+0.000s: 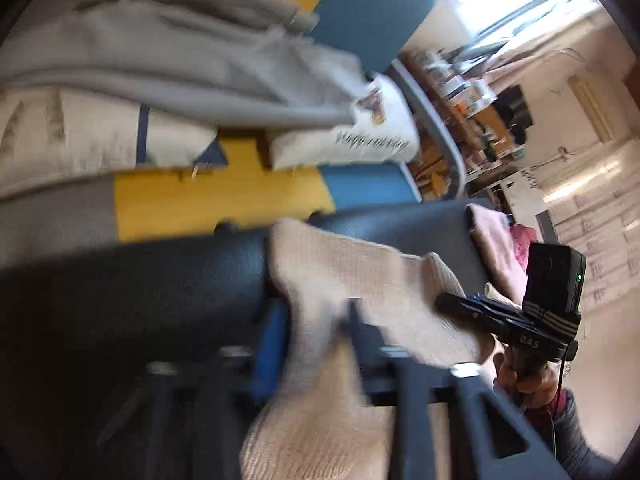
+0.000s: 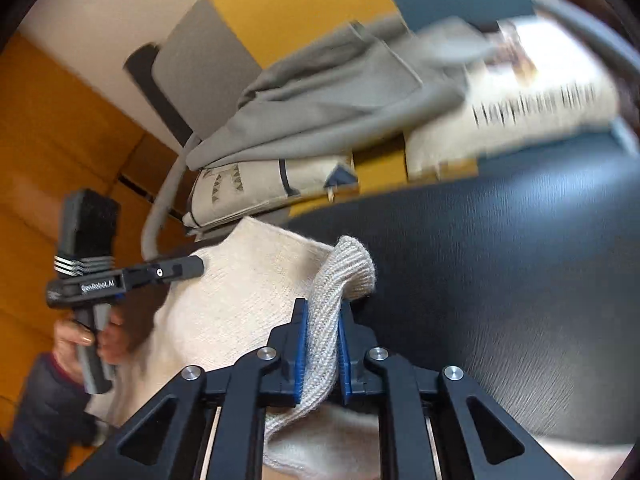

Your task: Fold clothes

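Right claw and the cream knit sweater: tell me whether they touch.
Touching. The right wrist view shows the right claw with both blue pads pressed against a ribbed fold of the cream knit sweater, no gap either side.

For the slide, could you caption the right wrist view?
Right gripper shut on cream knit sweater over a black surface.

Bare black cushion [image 2: 520,264] to the right of the right gripper [image 2: 323,344], open for passage. Beyond its far edge, blocked by a patterned pillow [image 2: 256,192], a lettered pillow [image 2: 520,120] and a grey garment [image 2: 320,108] draped over both. Narrow yellow gap [image 2: 380,168] between the pillows. Left side crowded by cream knit [image 2: 240,296] and the left gripper [image 2: 196,267], possibly touching; blurred.
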Demonstrator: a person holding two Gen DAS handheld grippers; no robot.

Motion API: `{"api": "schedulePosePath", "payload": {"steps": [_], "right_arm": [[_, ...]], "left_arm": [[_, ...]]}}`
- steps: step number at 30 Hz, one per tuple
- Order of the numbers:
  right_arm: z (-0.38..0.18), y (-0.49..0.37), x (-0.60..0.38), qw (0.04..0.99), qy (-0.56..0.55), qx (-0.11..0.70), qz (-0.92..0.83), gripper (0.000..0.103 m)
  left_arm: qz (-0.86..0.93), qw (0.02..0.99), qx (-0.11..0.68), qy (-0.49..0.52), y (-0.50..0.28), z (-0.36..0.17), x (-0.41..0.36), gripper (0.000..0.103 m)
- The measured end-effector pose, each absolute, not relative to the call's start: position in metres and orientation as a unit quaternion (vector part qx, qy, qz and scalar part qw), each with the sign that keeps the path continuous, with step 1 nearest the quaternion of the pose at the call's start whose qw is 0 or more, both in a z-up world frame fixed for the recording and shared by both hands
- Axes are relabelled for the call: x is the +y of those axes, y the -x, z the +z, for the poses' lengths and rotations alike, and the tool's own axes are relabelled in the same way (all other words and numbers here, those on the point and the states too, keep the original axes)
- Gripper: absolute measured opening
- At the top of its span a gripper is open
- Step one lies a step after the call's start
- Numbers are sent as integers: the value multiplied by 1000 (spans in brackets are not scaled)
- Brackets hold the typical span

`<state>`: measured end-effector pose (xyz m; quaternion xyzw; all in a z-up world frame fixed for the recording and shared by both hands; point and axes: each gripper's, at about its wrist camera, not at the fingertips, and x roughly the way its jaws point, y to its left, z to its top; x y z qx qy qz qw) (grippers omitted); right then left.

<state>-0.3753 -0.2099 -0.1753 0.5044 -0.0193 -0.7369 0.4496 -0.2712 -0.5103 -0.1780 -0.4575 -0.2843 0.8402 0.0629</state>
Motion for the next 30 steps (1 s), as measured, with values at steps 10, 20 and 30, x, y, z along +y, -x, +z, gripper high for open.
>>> {"api": "schedulePosePath", "payload": {"steps": [10, 20, 30], "right_arm": [[-165, 382, -291, 399, -409, 178, -801, 20], [-136, 315, -211, 406, -382, 156, -815, 50], [-157, 164, -80, 387, -462, 149, -784, 65]], "left_arm": [[892, -126, -252, 353, 227, -177, -523, 7], [888, -177, -272, 326, 106, -163, -472, 22], [870, -200, -279, 355, -49, -182, -341, 22]]}}
